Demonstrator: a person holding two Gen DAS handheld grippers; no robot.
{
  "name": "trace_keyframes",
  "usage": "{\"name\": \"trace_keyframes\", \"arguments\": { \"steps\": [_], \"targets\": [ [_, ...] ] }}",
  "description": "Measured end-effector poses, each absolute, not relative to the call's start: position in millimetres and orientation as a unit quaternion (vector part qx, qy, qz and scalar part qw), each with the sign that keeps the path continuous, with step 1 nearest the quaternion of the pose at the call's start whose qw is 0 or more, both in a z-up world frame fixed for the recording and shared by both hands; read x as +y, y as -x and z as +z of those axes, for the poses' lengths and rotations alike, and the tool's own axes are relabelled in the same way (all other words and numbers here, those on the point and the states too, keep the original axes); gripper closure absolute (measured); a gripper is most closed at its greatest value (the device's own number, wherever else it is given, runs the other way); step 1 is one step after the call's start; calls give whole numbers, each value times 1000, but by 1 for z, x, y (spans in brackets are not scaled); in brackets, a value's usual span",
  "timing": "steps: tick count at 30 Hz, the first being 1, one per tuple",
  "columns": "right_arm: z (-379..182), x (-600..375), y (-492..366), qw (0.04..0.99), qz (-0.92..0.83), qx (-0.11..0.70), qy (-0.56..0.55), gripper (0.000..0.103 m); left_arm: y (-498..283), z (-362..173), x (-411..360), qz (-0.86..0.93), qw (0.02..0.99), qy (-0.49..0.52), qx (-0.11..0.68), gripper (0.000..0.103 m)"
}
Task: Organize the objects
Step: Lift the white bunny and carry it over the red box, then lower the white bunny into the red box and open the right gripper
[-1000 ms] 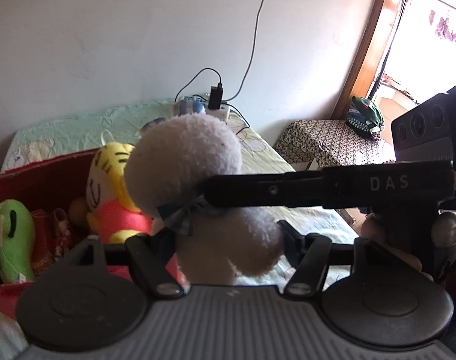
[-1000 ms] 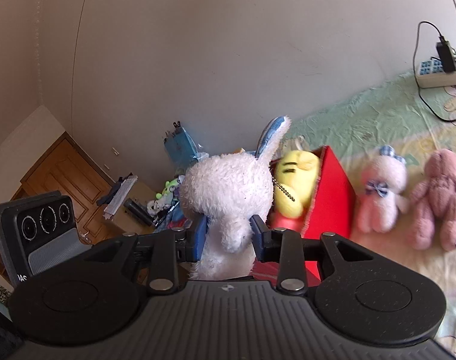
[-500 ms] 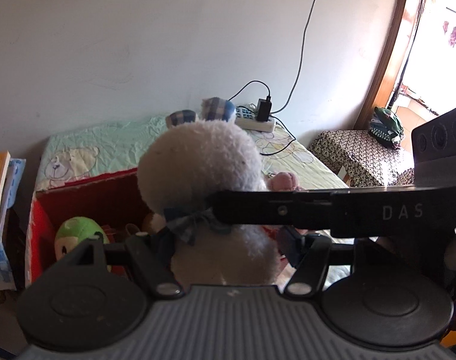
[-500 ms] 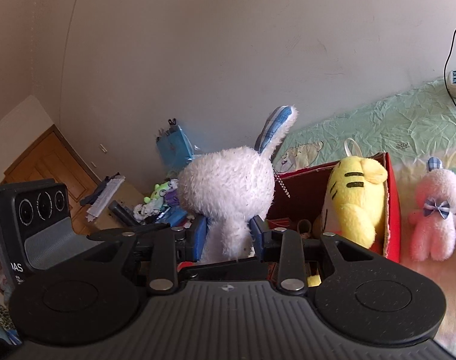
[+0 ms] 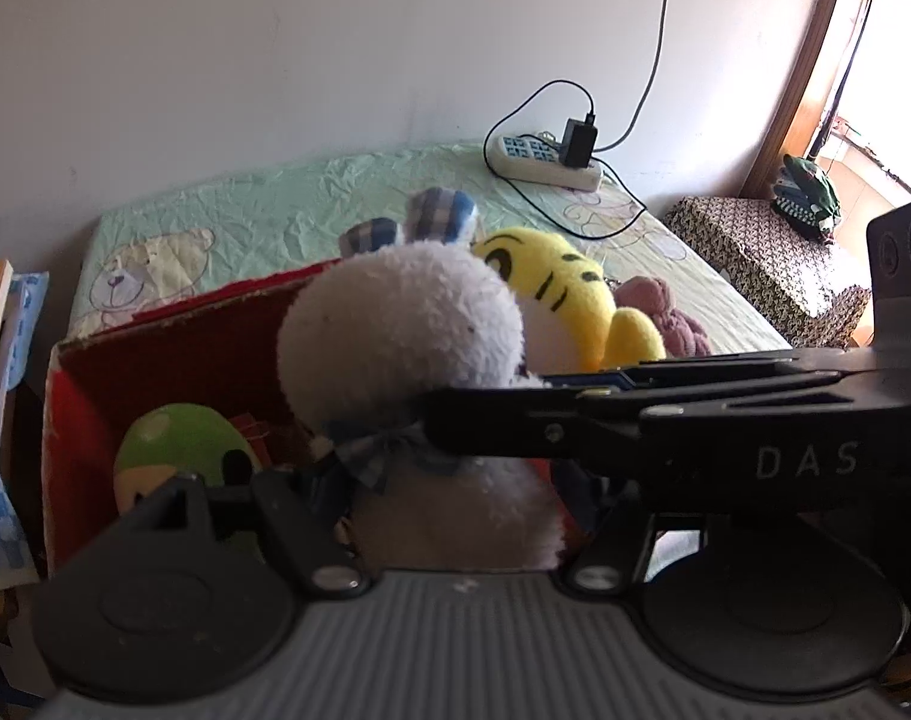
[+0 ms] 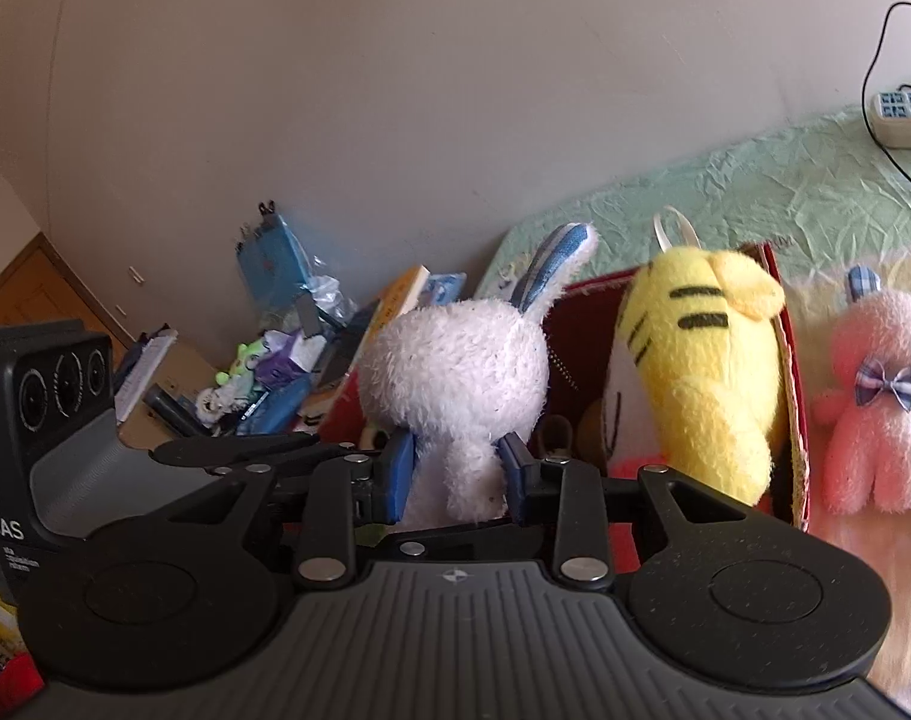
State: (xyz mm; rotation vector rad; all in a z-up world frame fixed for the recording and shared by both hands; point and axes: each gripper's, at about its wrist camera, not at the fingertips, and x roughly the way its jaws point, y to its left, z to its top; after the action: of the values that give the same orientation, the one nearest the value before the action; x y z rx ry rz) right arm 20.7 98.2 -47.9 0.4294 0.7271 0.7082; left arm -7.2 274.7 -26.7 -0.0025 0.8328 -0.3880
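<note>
bunny: white, fluffy, held up over the red box.
feel: soft, squishy and light; it will not break, but it can flop.
left gripper: squeezes the bunny's body, under the bow.
right gripper: narrow, pinching the bunny just under its head.
best hold: the thin neck part, not the ears.
box: tiger and green toy are inside.

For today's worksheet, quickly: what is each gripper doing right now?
Left gripper: closed on the white plush rabbit.
Right gripper: closed on the same rabbit.
</note>
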Motion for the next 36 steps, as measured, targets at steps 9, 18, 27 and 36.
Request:
{"name": "trace_keyframes", "arguments": {
  "steps": [9, 18, 27, 36],
  "targets": [
    [-62, 109, -24, 861, 307, 362, -183, 70, -8, -51, 272, -188, 882, -11, 432, 37],
    [-70, 114, -28, 868, 275, 378, -168, 74, -15, -64, 260, -178, 872, -49, 453, 36],
    [-73, 119, -31, 871, 267, 382, -155, 74, -16, -67, 262, -161, 874, -61, 454, 23],
    [-71, 117, -30, 869, 268, 383, -161, 73, -6, -60, 270, -146, 881, -71, 444, 20]
  ]
}}
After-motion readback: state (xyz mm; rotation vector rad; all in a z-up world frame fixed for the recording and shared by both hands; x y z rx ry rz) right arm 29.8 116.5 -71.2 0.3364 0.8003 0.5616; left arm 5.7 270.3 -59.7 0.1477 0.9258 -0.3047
